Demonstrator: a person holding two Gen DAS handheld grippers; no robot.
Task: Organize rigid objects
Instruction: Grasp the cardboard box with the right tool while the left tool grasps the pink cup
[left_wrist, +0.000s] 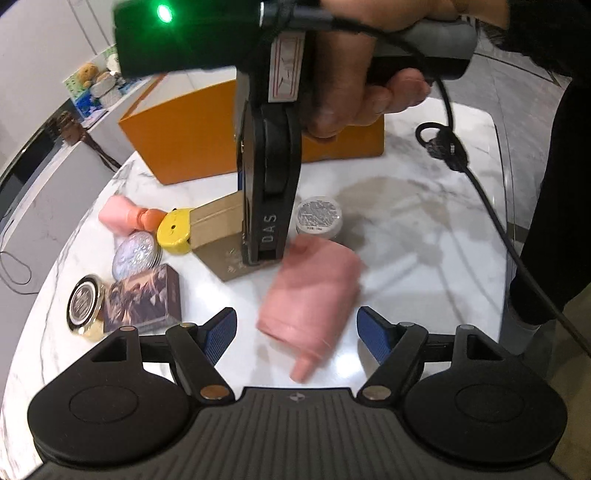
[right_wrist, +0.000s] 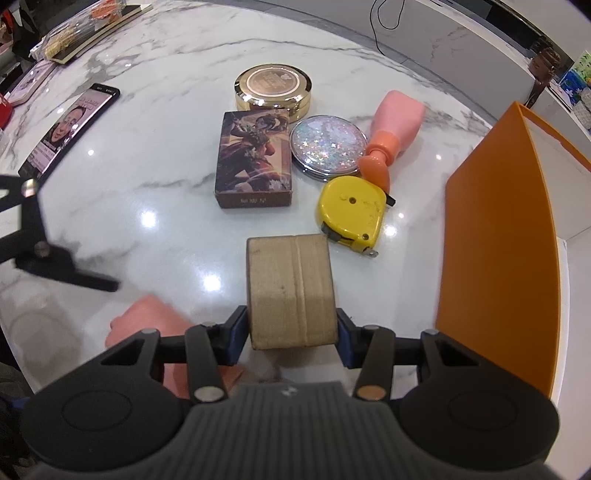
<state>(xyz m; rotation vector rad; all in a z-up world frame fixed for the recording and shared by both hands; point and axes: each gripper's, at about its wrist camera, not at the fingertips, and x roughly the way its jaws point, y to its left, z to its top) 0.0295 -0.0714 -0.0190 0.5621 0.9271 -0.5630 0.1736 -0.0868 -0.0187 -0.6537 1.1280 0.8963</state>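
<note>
My right gripper (right_wrist: 291, 334) points steeply down and is shut on a tan cardboard box (right_wrist: 291, 291), its blue pads pressing the box's two sides just above the marble table (right_wrist: 155, 155). The left wrist view shows that box (left_wrist: 216, 221) beside a yellow tape measure (left_wrist: 175, 230). My left gripper (left_wrist: 297, 328) is open, and a blurred pink bottle (left_wrist: 310, 295) lies between its blue pads without touching them. The same pink bottle (right_wrist: 147, 321) shows at the lower left of the right wrist view.
An open orange box (right_wrist: 498, 240) stands at the right. A card box (right_wrist: 253, 155), gold compact (right_wrist: 273, 88), glitter mirror (right_wrist: 327, 147), second pink bottle (right_wrist: 395, 125) and the tape measure (right_wrist: 351, 216) are grouped ahead. A white jar (left_wrist: 319, 218) and a phone (right_wrist: 70, 129) are also on the table.
</note>
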